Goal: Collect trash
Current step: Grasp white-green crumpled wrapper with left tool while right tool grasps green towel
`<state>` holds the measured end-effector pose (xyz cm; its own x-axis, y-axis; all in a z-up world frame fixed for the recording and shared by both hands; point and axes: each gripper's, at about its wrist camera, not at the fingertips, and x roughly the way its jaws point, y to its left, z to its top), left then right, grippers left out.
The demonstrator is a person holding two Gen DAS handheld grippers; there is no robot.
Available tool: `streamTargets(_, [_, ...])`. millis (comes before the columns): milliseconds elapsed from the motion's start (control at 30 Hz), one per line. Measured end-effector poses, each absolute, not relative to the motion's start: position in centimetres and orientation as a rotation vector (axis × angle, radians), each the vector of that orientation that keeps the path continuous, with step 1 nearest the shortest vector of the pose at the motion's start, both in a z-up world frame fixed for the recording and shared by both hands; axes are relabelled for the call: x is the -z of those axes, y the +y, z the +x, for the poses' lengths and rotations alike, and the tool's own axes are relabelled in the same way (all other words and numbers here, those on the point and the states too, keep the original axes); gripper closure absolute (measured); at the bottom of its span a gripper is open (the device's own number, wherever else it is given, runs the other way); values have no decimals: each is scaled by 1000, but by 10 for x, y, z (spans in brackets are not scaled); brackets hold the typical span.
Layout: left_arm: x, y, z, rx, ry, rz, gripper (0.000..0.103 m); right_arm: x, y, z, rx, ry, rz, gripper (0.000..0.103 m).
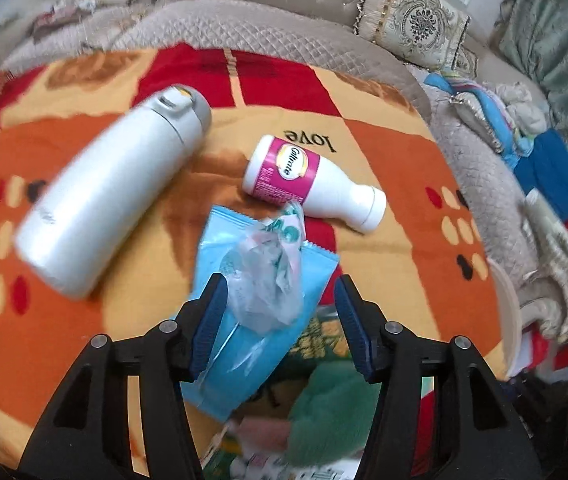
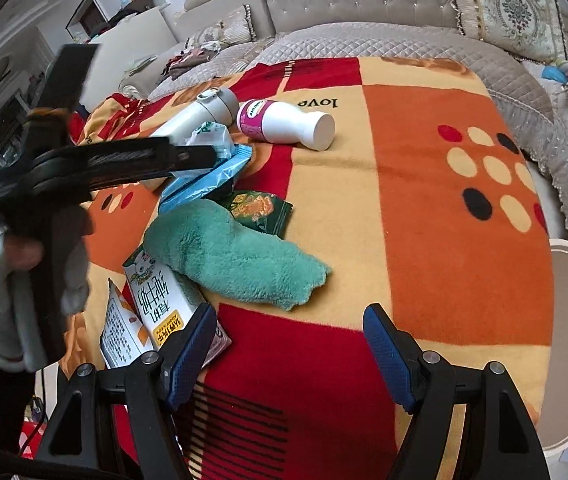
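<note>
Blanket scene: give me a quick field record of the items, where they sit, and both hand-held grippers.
surface: patterned blanket over a sofa
thermos: white, lying on its side
pill bottle: white, pink label, lying beside the thermos
blue wrapper: flat, crumpled clear plastic bag on top
green cloth: lying over a green snack packet
milk carton: lying by the cloth
left hand-held gripper: open, astride the bag, right pad clear
right hand-held gripper: open, nothing between fingers
</note>
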<state>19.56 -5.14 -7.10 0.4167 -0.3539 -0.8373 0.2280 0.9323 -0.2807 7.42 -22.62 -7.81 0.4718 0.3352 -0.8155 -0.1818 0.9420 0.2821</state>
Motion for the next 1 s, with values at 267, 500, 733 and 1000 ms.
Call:
streamTargets(267, [56, -41, 182, 405, 1034, -111, 93, 74, -205, 99, -446, 1013, 79, 26])
streamTargets(500, [34, -17, 164, 373, 983, -110, 94, 80, -178, 117, -535, 1007, 4, 24])
streamTargets(733, [33, -7, 146, 359, 980, -113, 94, 96, -164, 128, -568, 1012, 14, 50])
streamTargets(1000, [26, -23, 119, 409, 959, -100, 94, 73, -200, 92, -509, 948, 119, 68])
